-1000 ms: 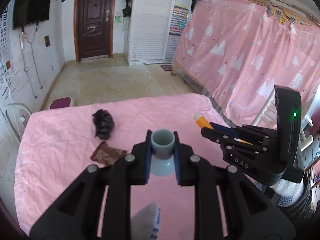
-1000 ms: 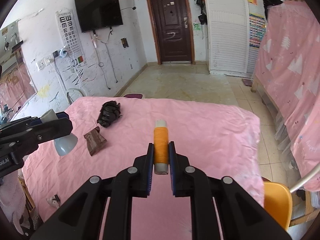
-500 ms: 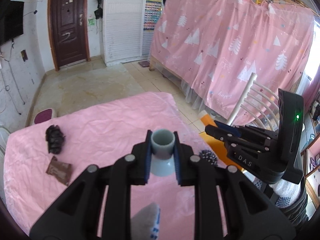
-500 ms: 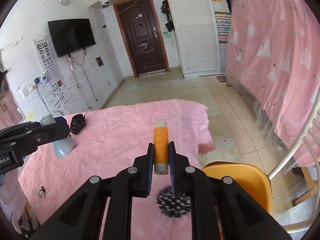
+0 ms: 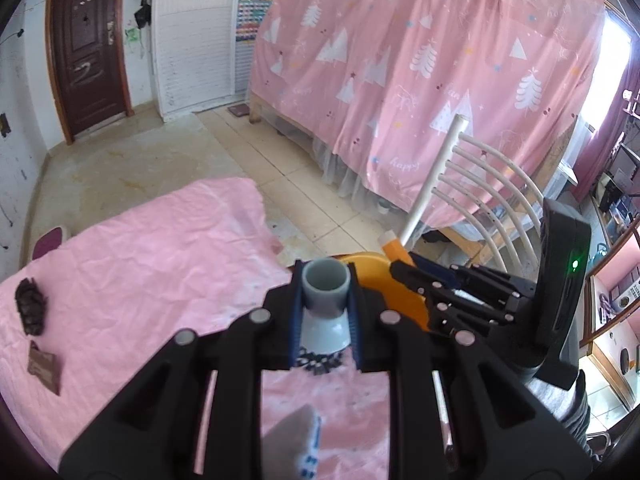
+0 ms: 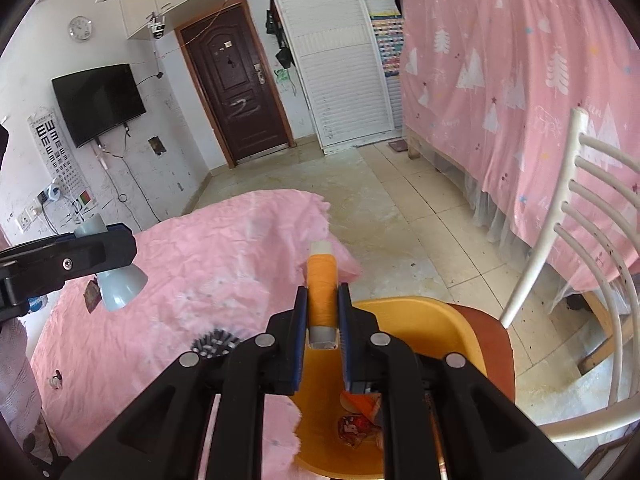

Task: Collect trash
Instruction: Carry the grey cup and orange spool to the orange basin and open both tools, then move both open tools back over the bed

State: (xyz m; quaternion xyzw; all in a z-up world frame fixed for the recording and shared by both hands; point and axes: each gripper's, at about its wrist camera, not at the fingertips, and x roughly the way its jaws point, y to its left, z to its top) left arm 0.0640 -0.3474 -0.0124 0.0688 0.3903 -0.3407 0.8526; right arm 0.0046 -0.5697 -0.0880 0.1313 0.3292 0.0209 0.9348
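Observation:
My left gripper is shut on a grey funnel-shaped plastic cone, held above the right edge of the pink-covered table. My right gripper is shut on an orange thread spool, held over an orange bin that stands on a chair beside the table. Wrappers lie in the bin. The left gripper and cone also show in the right wrist view. The right gripper and spool tip show in the left wrist view.
A black spiky ball lies on the table near the bin. A black crumpled lump and a brown wrapper lie at the table's left. A white chair back stands right. A pink curtain hangs behind.
Both grippers have swung right, from over the middle of the table to its right edge. The orange bin and chair have come into view under the right gripper.

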